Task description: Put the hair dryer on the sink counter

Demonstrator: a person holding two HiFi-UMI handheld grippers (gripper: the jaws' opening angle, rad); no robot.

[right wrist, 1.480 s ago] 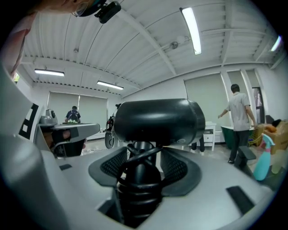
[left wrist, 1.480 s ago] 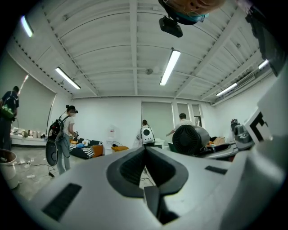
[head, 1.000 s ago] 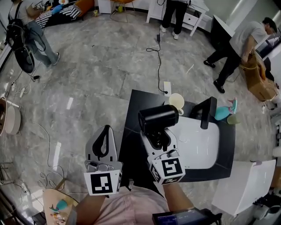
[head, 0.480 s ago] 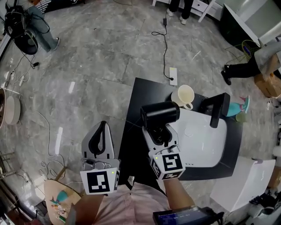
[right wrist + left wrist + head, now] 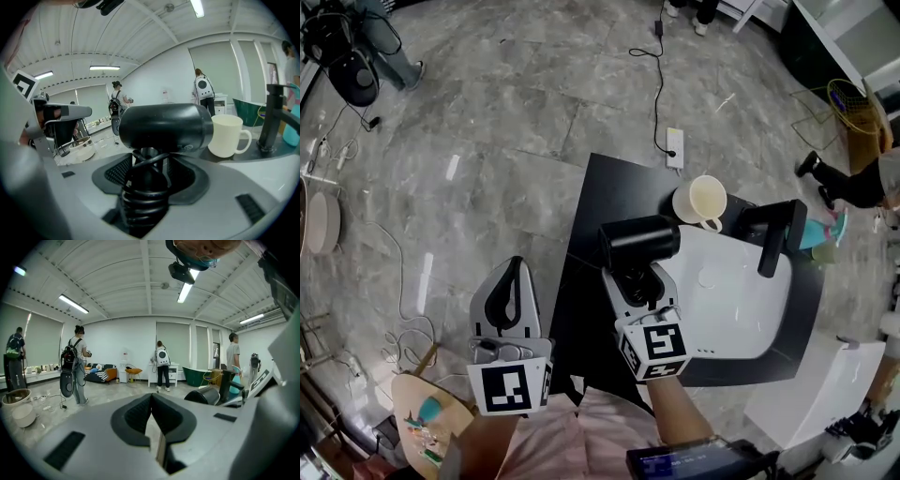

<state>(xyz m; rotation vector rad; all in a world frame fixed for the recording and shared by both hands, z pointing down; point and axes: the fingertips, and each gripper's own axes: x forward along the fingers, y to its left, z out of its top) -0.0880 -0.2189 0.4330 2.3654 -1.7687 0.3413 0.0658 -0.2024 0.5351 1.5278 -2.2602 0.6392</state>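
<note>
With your right claw (image 5: 636, 281) clamped on the black cord-wrapped hair dryer (image 5: 639, 242) and left claw (image 5: 516, 286) closed empty, lower it level onto the black table (image 5: 595, 211) beside the white basin (image 5: 741, 309).

Grey marbled floor (image 5: 506, 112), white walls (image 5: 131, 336), a ribbed ceiling (image 5: 117, 282) with strip lights (image 5: 73, 303), a sofa (image 5: 101, 373) against the far wall.

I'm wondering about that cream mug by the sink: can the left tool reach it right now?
Probably not directly: the left tool hangs shut beside the sink counter, and the right tool gripping the hair dryer stands between it and the mug.
</note>
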